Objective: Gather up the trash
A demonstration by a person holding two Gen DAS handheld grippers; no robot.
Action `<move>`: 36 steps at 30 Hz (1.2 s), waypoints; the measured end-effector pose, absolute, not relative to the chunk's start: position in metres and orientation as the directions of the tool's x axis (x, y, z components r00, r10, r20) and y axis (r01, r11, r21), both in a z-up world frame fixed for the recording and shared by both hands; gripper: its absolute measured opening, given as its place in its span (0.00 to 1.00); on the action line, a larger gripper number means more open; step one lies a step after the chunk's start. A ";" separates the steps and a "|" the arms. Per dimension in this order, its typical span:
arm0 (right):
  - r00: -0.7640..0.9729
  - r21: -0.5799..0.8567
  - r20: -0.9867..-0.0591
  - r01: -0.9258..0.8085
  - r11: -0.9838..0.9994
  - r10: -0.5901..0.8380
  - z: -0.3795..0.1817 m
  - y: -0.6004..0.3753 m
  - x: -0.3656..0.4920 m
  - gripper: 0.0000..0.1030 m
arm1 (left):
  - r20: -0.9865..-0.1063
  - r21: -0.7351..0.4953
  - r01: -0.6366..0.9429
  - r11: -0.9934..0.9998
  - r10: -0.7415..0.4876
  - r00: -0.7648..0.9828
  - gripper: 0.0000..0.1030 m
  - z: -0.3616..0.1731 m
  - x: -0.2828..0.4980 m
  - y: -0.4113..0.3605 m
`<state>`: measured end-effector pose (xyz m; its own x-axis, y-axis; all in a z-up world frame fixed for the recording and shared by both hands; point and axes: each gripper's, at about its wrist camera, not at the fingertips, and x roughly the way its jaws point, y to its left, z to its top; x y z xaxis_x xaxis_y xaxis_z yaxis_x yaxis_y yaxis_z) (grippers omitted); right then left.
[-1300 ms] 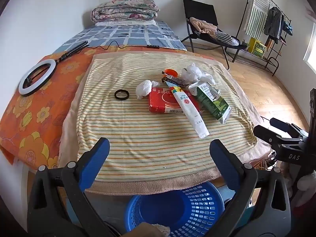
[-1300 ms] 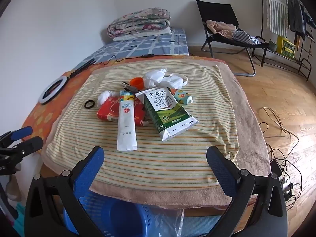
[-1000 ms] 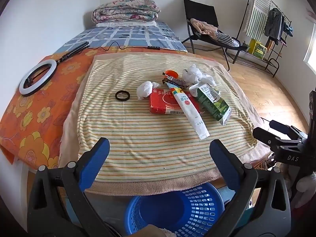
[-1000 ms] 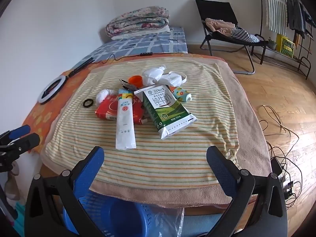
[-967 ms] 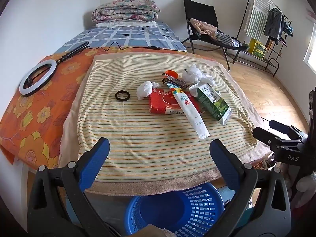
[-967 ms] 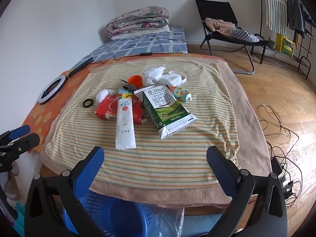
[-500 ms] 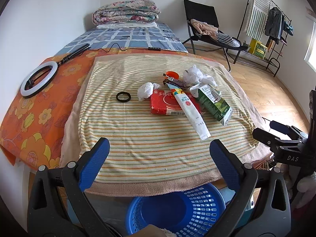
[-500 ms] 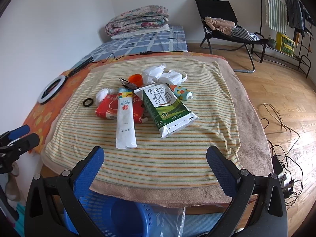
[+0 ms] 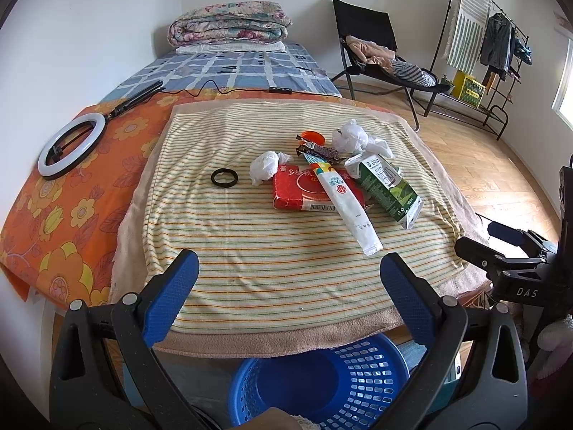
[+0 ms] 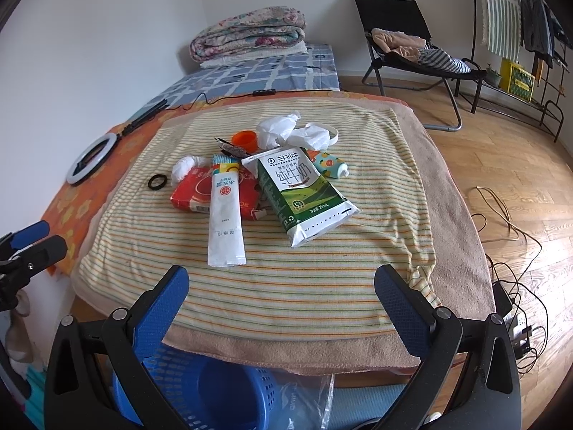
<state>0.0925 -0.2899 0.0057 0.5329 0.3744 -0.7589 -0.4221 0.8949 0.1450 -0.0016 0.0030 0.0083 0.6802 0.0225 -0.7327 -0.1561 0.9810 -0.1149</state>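
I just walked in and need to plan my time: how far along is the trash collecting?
Barely started, if at all. Both the left gripper and the right gripper are open and empty. The milk carton, white tube, red pack and crumpled tissues remain on the striped towel. The blue basket waits below.

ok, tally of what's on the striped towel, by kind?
Crumpled white tissue or plastic wads: 2
Squeeze tubes: 2, long white tube, small patterned tube
Green-and-white milk carton: 1
Red tissue pack: 1
Orange cap: 1
Dark foil wrapper: 1
Black ring: 1
Total: 9
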 end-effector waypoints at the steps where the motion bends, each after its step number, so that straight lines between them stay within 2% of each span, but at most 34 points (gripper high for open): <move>1: 0.532 0.144 -0.759 -0.425 0.894 0.375 0.005 -0.290 0.092 1.00 | -0.733 -0.116 -0.156 0.981 0.022 0.680 1.00 0.009 -0.002 0.003; 36: 0.520 0.142 -0.768 -0.431 0.891 0.374 0.005 -0.290 0.092 1.00 | -0.731 -0.110 -0.156 0.982 0.026 0.682 1.00 0.008 -0.002 0.003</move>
<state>0.0915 -0.2895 0.0050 0.5205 0.3742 -0.7675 -0.4307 0.8912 0.1424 -0.0022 0.0031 0.0080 0.6821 0.0265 -0.7308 -0.1557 0.9817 -0.1098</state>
